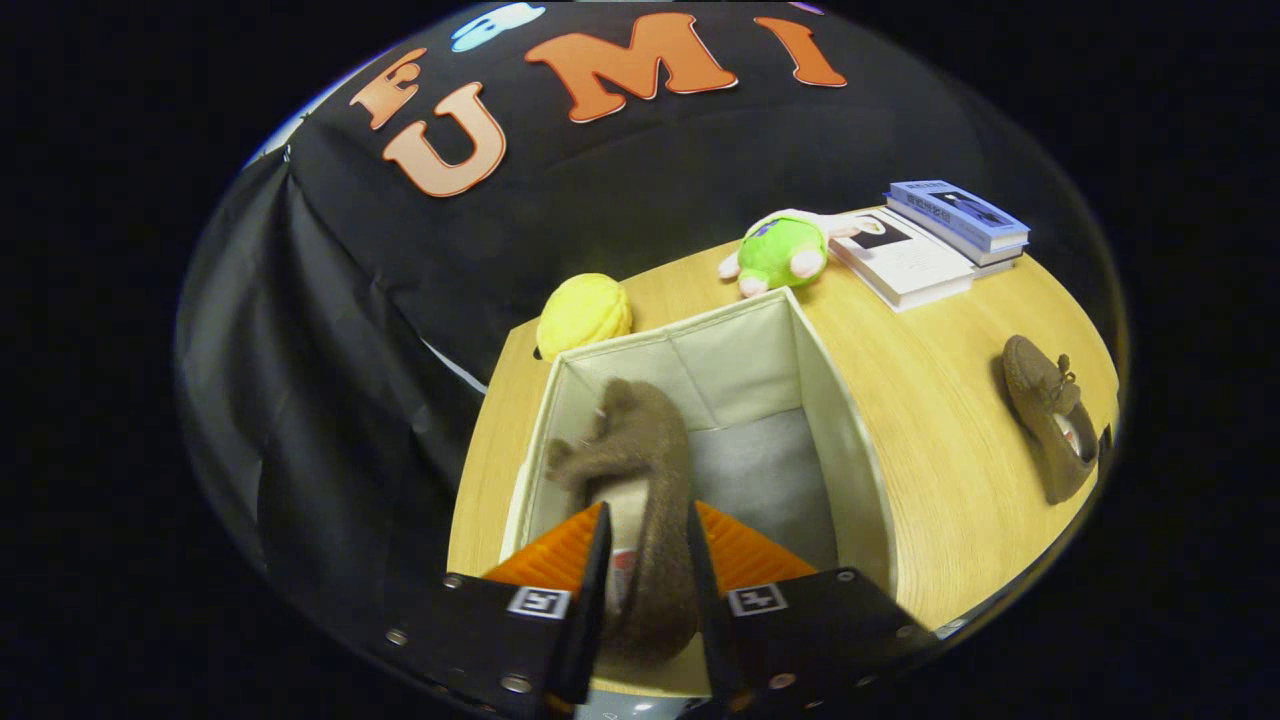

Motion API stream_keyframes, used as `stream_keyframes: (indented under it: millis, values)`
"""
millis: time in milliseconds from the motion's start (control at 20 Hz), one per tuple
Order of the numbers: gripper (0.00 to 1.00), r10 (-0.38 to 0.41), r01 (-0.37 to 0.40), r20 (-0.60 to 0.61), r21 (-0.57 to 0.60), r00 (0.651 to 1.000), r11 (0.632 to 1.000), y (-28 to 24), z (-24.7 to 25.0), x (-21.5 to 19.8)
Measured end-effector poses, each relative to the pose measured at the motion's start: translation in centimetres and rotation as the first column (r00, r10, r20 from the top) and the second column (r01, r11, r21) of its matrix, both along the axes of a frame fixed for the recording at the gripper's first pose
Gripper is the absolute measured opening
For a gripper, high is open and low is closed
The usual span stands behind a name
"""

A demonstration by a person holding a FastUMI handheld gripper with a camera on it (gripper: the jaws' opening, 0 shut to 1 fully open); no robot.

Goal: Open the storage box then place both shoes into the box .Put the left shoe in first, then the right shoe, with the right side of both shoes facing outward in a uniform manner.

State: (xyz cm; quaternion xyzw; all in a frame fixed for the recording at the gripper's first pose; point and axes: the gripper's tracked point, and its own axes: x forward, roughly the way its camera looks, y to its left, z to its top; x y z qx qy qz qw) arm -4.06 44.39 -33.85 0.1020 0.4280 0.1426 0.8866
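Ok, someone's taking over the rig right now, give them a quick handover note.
Gripper: shut on the brown shoe, held over the open storage box, toe pointing into it.
Second shoe: lies on the table beside the box, away from the fingers.
Done: box is open, first shoe picked up.
Left: lower and release this shoe in the box, then fetch the second one and set it in, the same side facing outward.

A yellow plush, a green plush toy and stacked books lie on the wooden table.

Tool tilted downward, both fingers closed tight on something clamped between them.
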Motion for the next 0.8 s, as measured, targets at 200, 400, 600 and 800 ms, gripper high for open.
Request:
stream_keyframes:
  millis: [200, 400, 600, 800]
  values:
    - [0.98, 0.019, -0.017, 0.058, -0.027, 0.998, 1.0, -1.7, 1.7, 0.7]
    - [0.98, 0.022, -0.018, 0.127, -0.032, 0.992, 0.999, -4.0, 4.2, 1.5]
    - [0.98, 0.002, 0.008, 0.187, -0.054, 0.982, 0.998, -8.4, 5.9, 2.9]
    - [0.98, -0.058, 0.075, 0.214, -0.073, 0.975, 0.995, -14.3, 6.5, 4.2]
